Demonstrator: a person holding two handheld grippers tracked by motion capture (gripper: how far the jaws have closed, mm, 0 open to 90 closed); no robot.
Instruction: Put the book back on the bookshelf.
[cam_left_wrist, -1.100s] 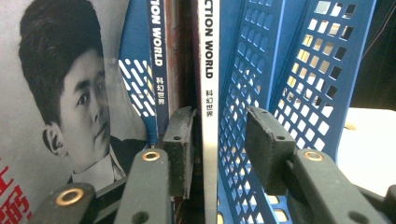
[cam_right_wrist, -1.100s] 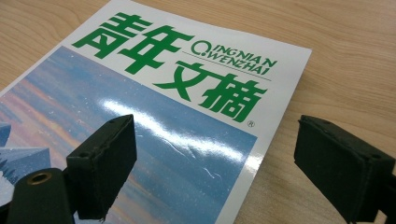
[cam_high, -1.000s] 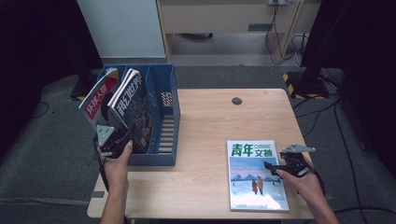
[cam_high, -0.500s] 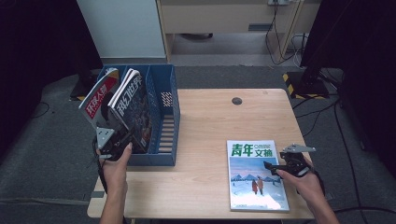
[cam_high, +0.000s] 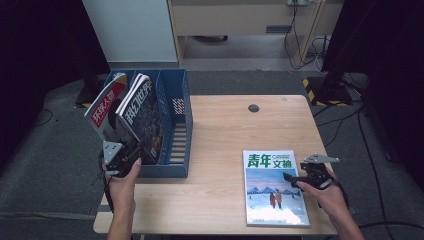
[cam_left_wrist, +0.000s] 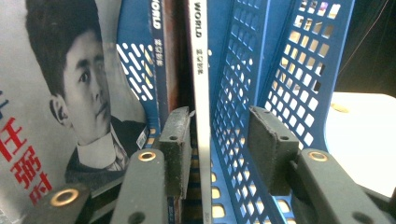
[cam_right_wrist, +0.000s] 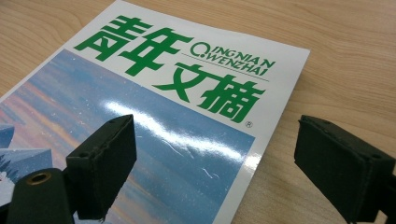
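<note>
Magazines were going into the blue box (cam_high: 175, 150), and almost nothing moved in the last second. The dark magazine (cam_high: 142, 115) already stood in the box's middle slot, beside the red magazine (cam_high: 102, 112), and it stayed there. So that one looked put away, and the flat magazine (cam_high: 272, 187) was next.

Your left tongs (cam_high: 131, 150) were at the near end of the box. They were partly spread around the dark magazine's white edge (cam_left_wrist: 200, 93). One pad was close beside it, the other stood apart, so they did not pinch it. Your left hand (cam_high: 120, 175) pointed the tongs away from you.

Your right tongs (cam_high: 289, 176) kept still, spread wide and pinching nothing. They were low over the right edge of the flat magazine, which lay near you on the table (cam_high: 225, 130).
</note>
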